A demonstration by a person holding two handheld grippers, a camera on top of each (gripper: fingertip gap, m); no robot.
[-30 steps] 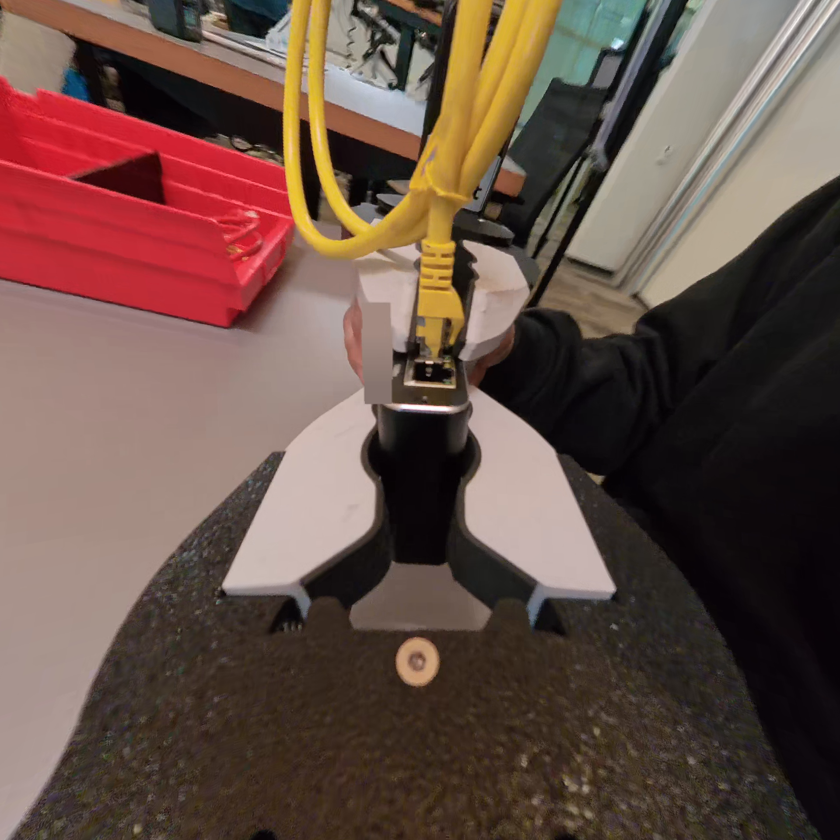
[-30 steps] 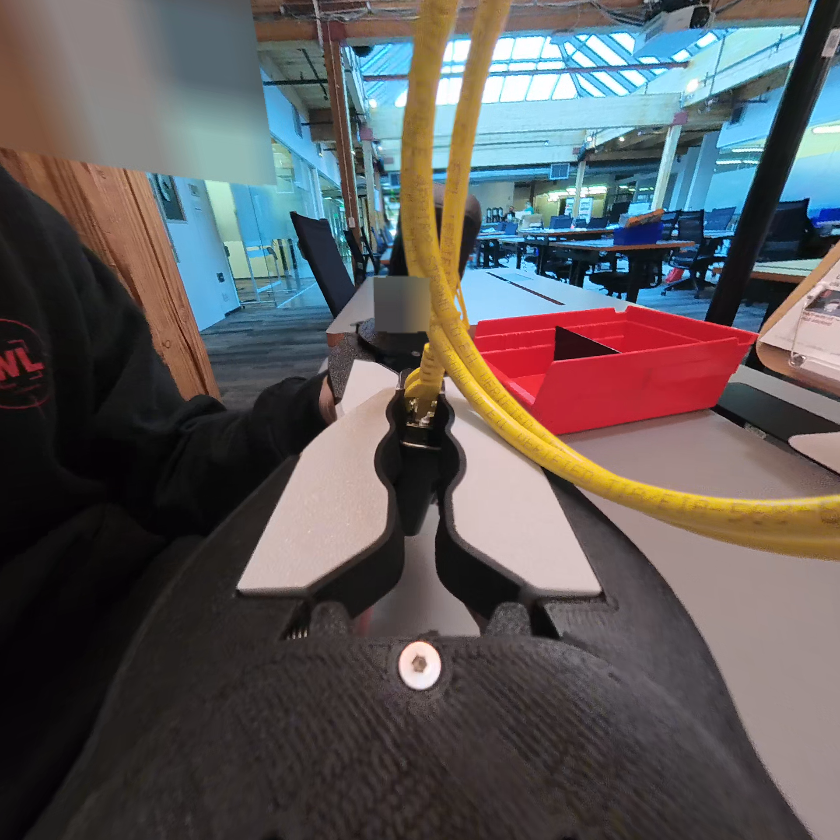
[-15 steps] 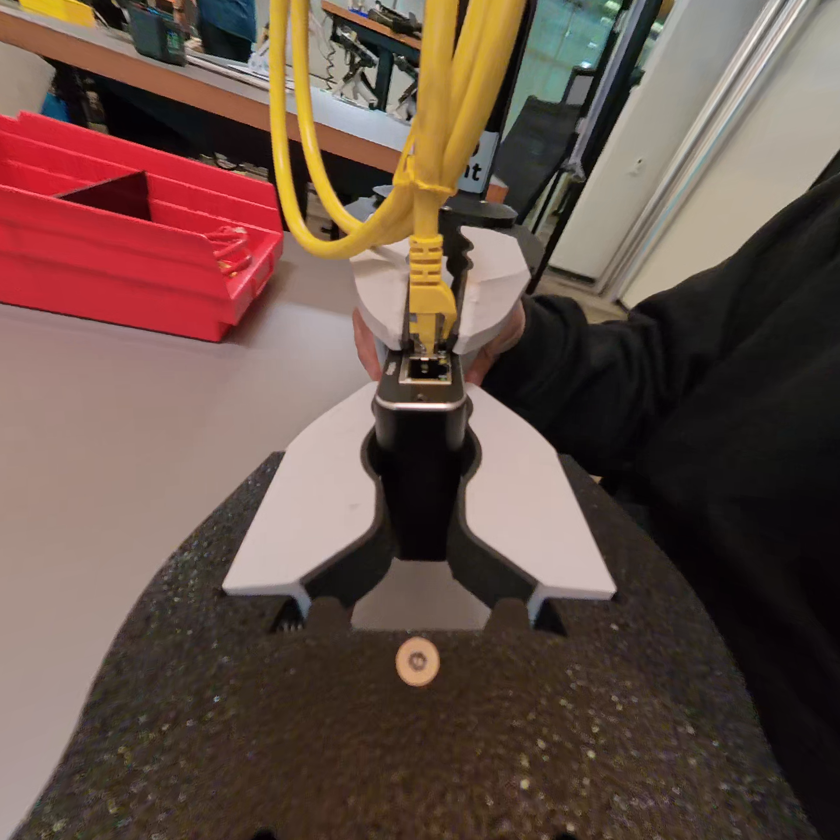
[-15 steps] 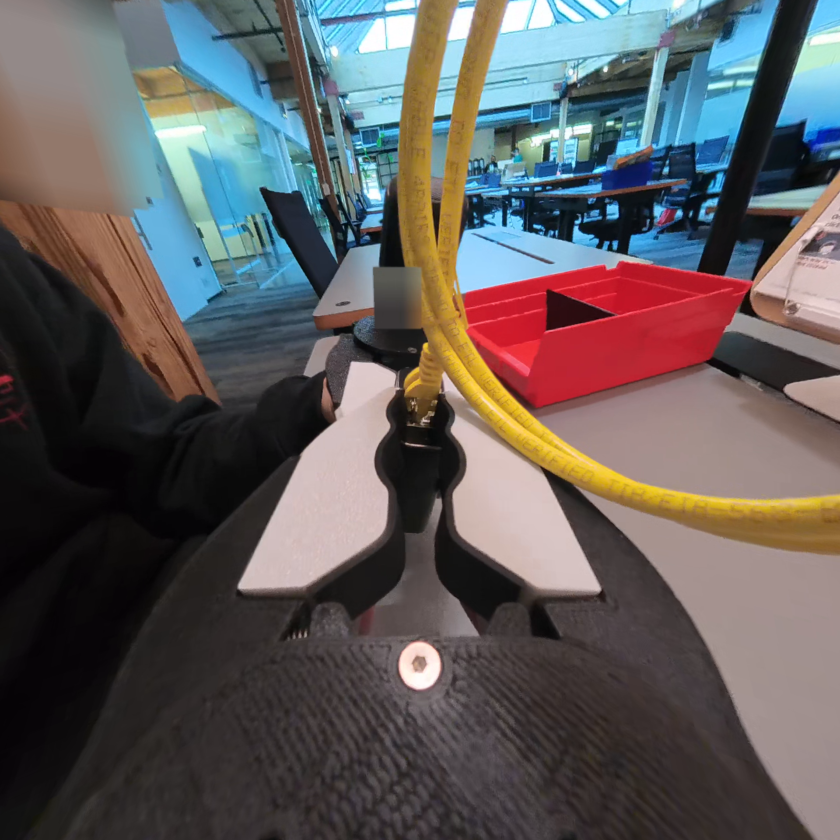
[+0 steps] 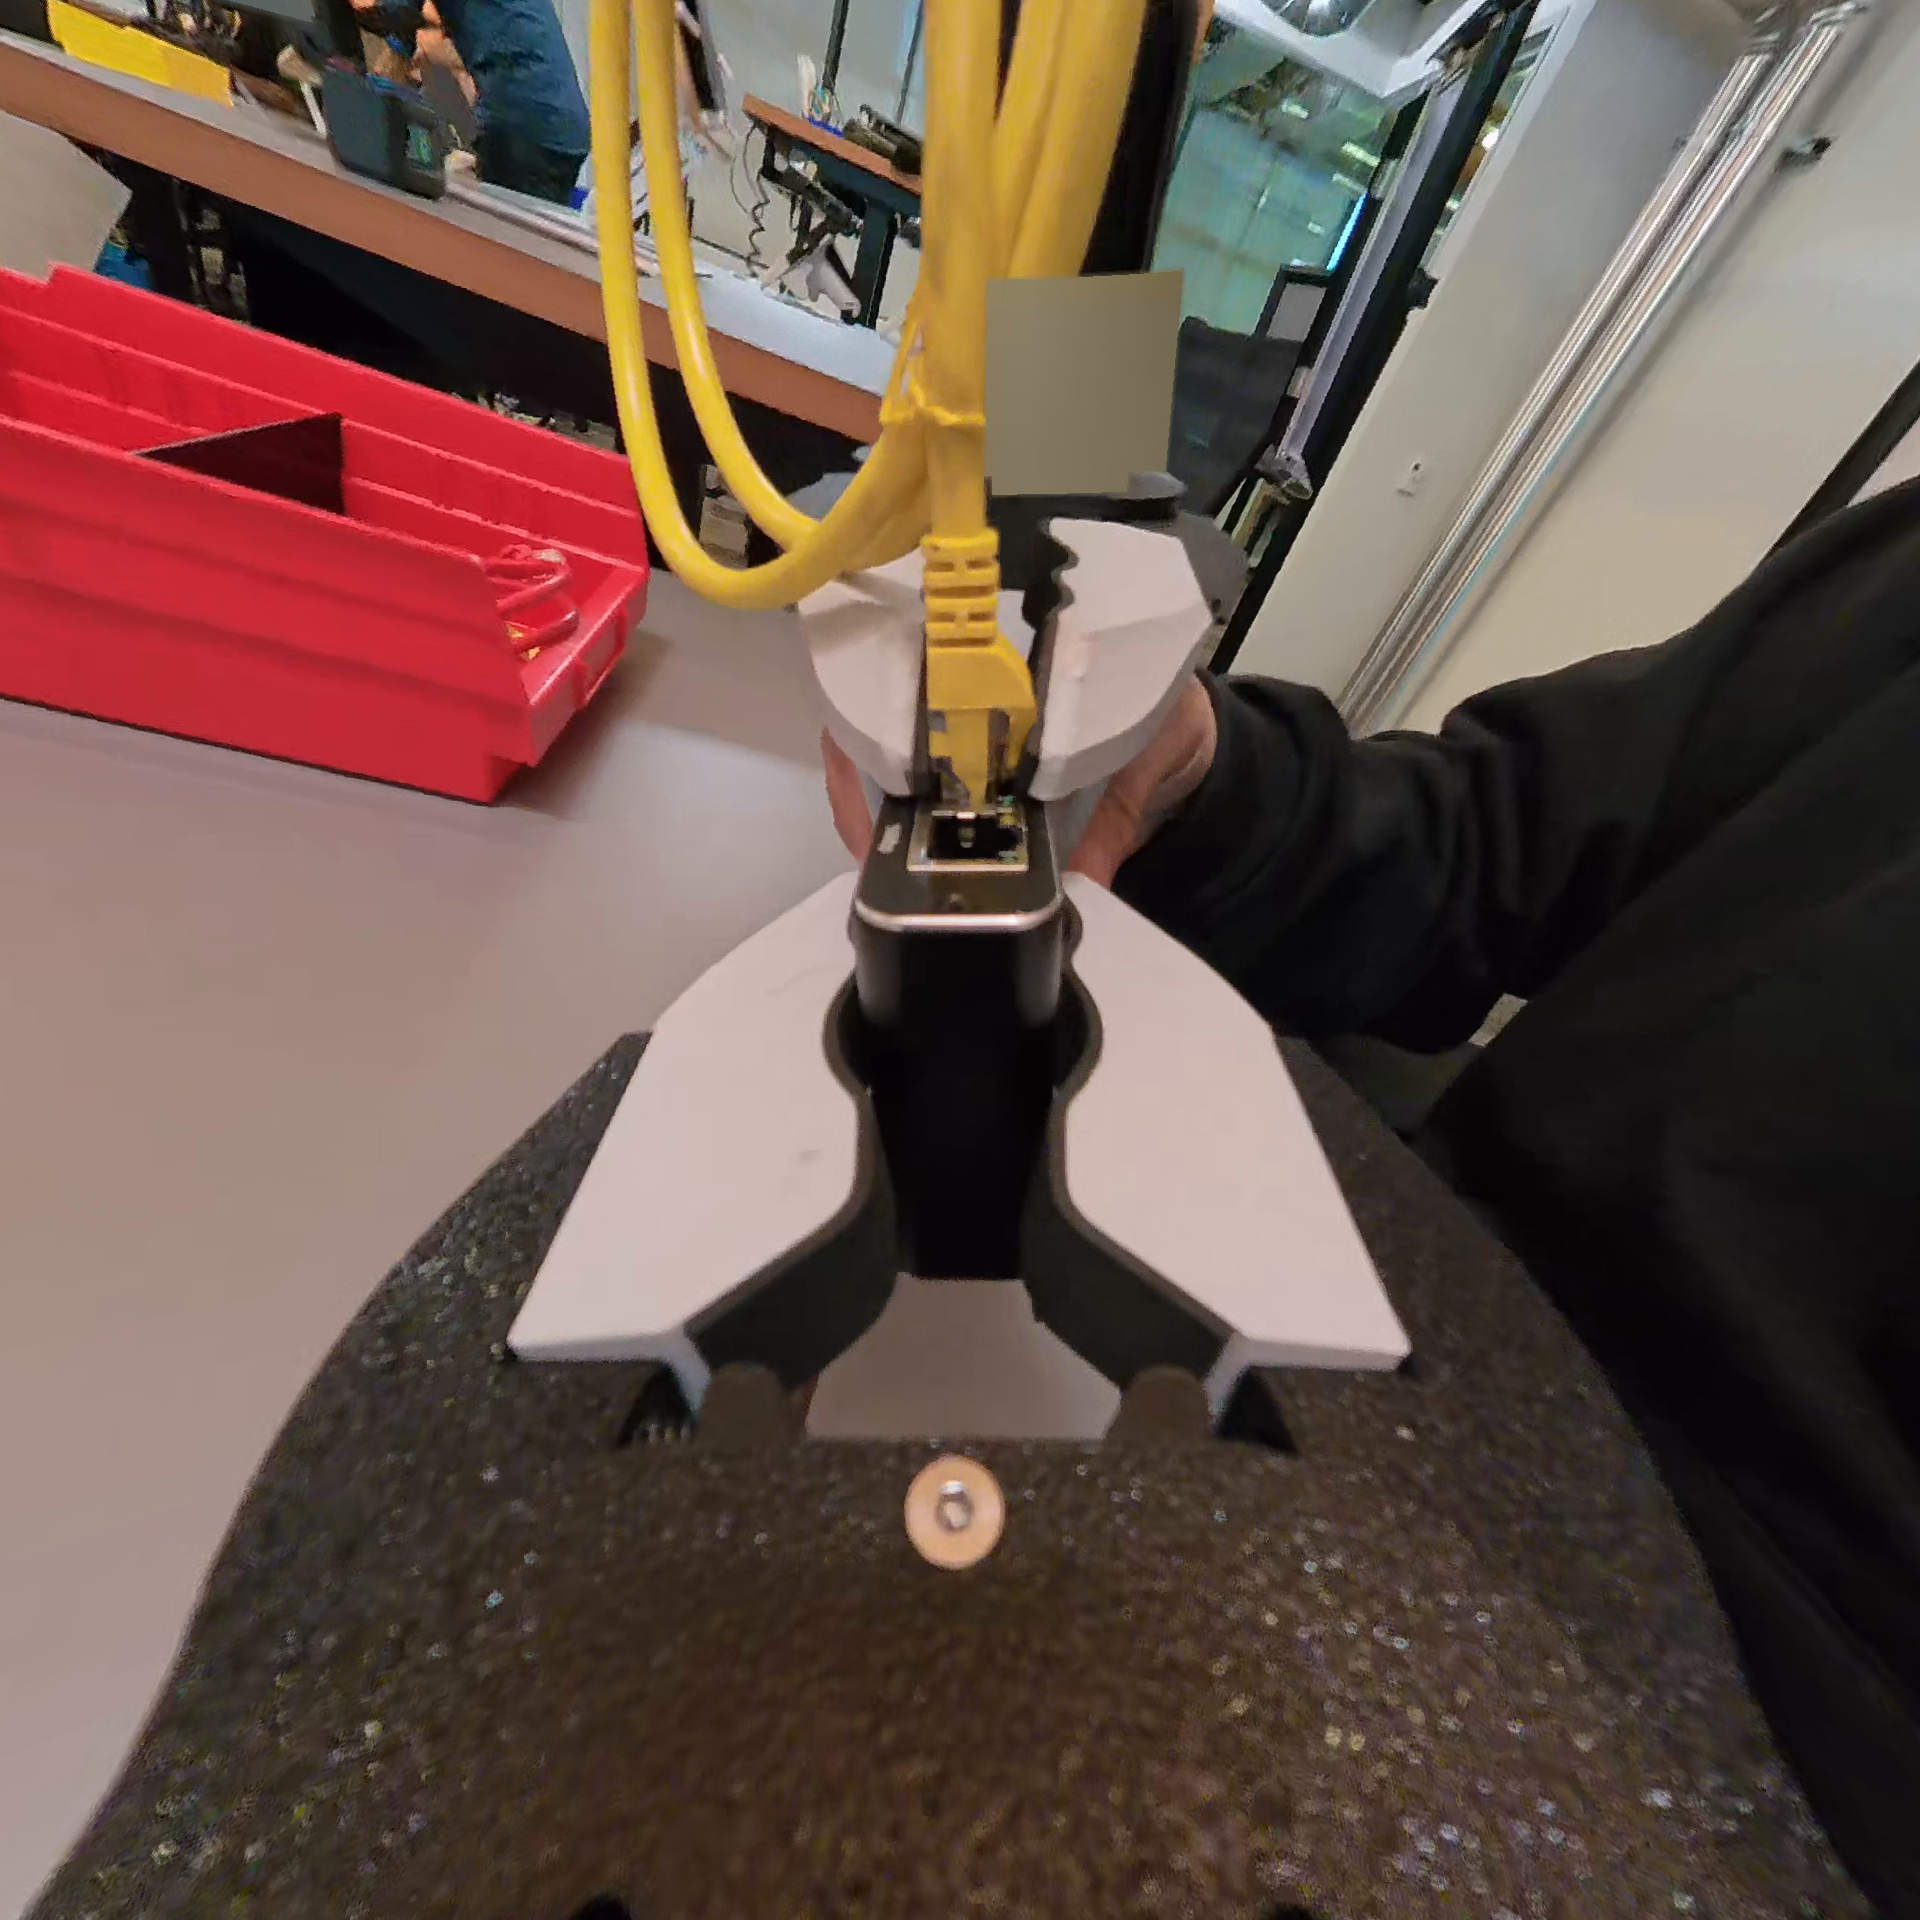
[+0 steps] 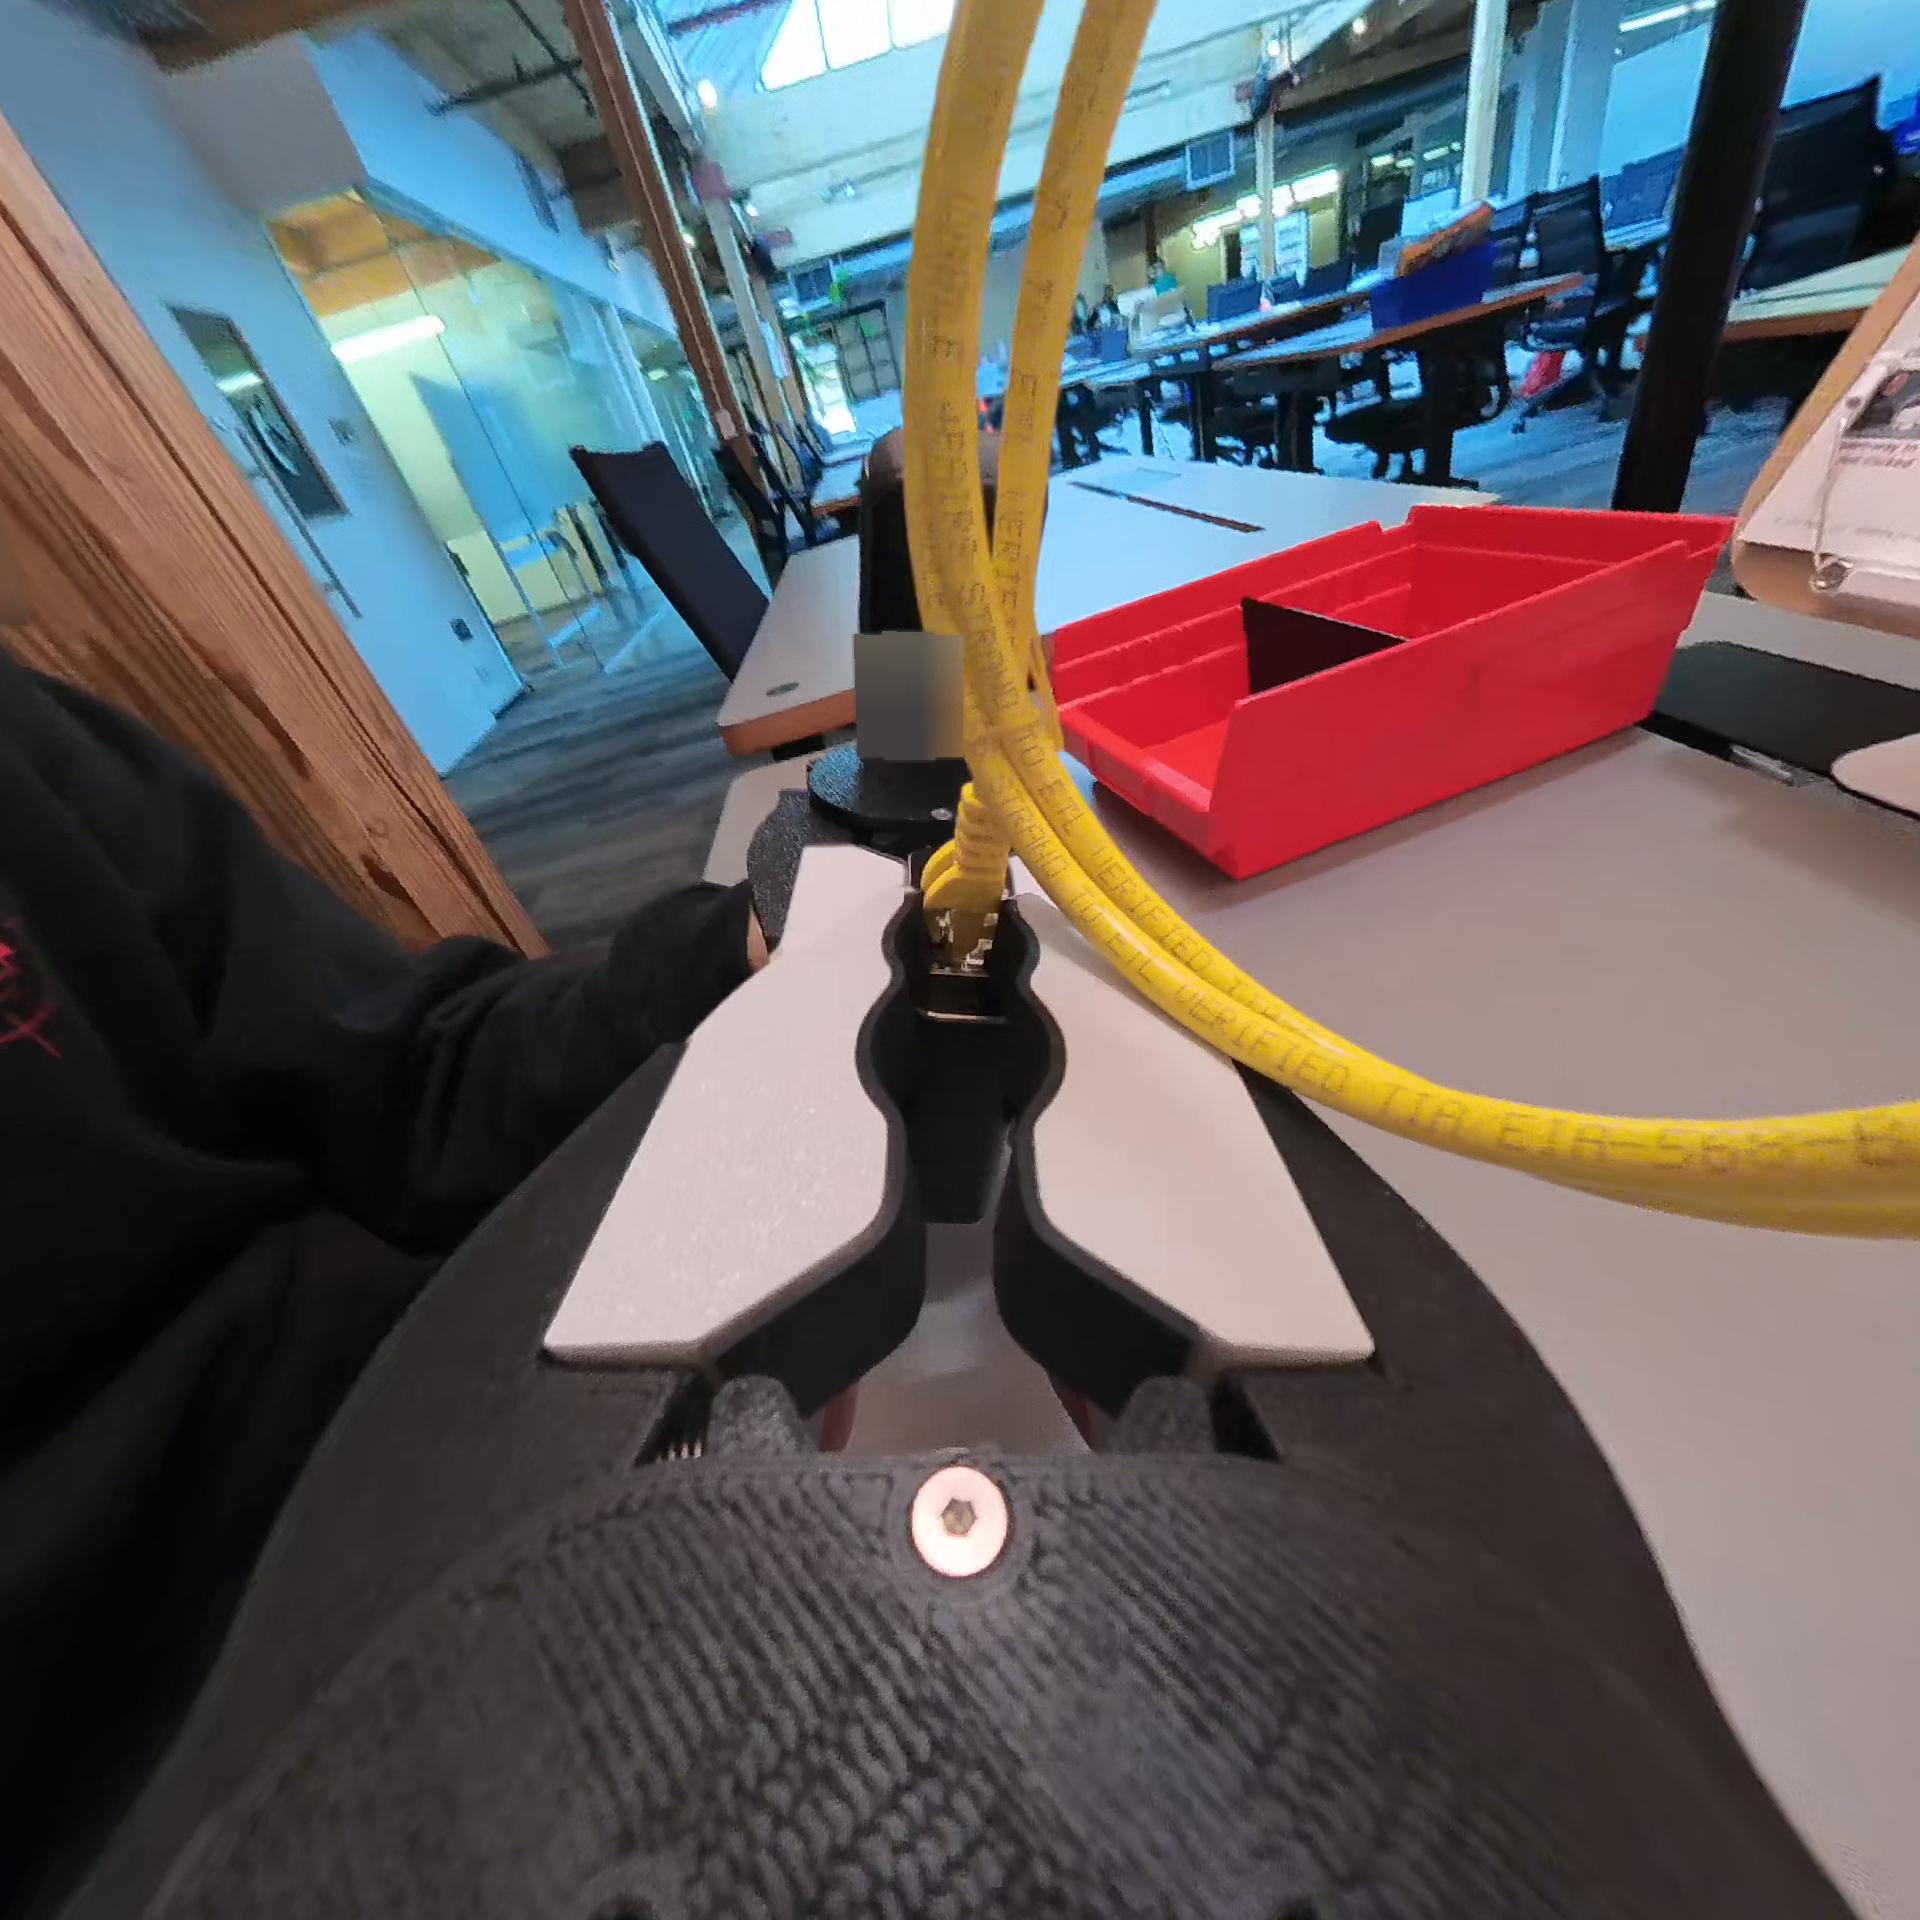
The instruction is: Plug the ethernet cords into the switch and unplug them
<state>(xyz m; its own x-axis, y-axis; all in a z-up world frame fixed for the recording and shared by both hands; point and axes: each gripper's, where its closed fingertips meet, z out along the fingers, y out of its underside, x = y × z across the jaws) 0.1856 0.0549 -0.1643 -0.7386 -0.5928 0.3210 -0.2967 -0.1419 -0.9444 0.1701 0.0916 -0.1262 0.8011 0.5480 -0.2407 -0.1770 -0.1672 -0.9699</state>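
Left wrist view showed my left gripper (image 5: 961, 997) clamped on the black switch (image 5: 961, 1049), lifted above the grey counter (image 5: 312, 1039). Right at the switch's port, my right gripper (image 5: 982, 717) pinched the yellow ethernet cord (image 5: 966, 644) by its plug, tip at the port's mouth; how far in, I couldn't tell. Beyond the switch sat a red bin (image 5: 312, 623).

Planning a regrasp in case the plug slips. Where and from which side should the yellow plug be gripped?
Probably on the plug body's two flat sides, below the ribbed boot, coming from behind along its axis, opposite the switch. That keeps it in line with the open port, as the right gripper has it.
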